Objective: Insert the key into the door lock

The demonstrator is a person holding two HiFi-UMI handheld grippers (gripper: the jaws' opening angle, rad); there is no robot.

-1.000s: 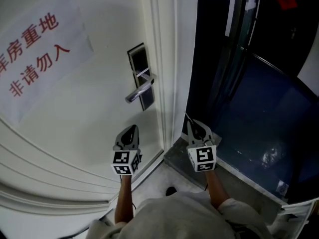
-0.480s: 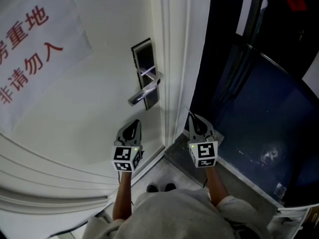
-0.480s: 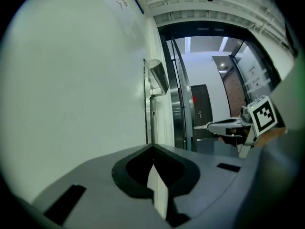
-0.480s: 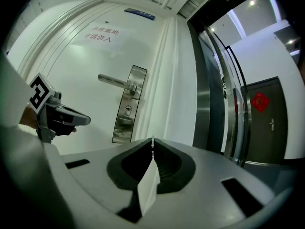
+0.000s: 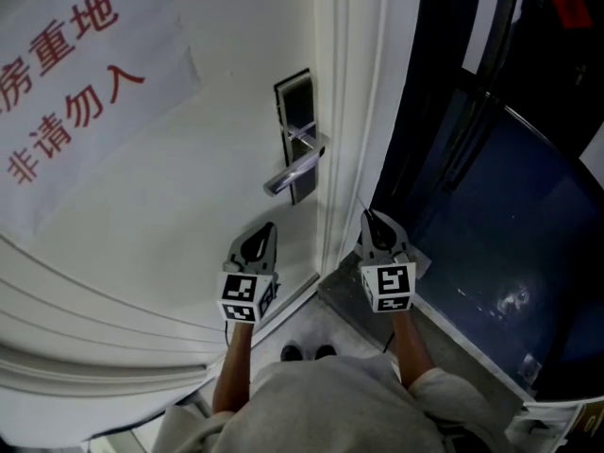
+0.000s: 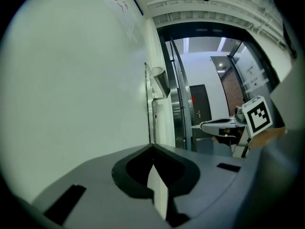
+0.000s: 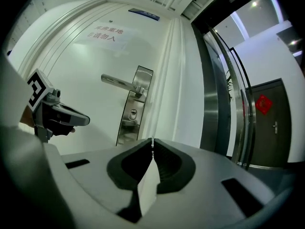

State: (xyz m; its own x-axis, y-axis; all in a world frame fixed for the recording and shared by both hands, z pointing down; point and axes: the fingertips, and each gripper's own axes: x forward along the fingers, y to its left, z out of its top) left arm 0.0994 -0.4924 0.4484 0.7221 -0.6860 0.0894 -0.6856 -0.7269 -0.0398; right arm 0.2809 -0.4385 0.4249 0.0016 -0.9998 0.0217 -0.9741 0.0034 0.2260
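Note:
A silver lock plate (image 5: 294, 132) with a lever handle (image 5: 296, 170) sits on the white door (image 5: 170, 206). In the right gripper view the plate (image 7: 135, 104) shows its keyhole (image 7: 133, 112) below the handle (image 7: 119, 83). My right gripper (image 5: 367, 215) is shut on a thin metal key (image 5: 360, 204), whose tip shows at the jaw tips (image 7: 152, 144). It hovers by the door edge, lower right of the lock and apart from it. My left gripper (image 5: 270, 226) is shut and empty, close to the door face below the handle.
A paper sign with red characters (image 5: 66, 83) hangs on the door at upper left. The white door frame (image 5: 354, 111) runs between the lock and a dark glass partition (image 5: 491, 159). A grey threshold (image 5: 344, 295) and the person's shoes (image 5: 307, 353) lie below.
The head view has shifted, so the lock plate now sits closer above the grippers. My right gripper with the key has edged toward the door edge. Both stay shut.

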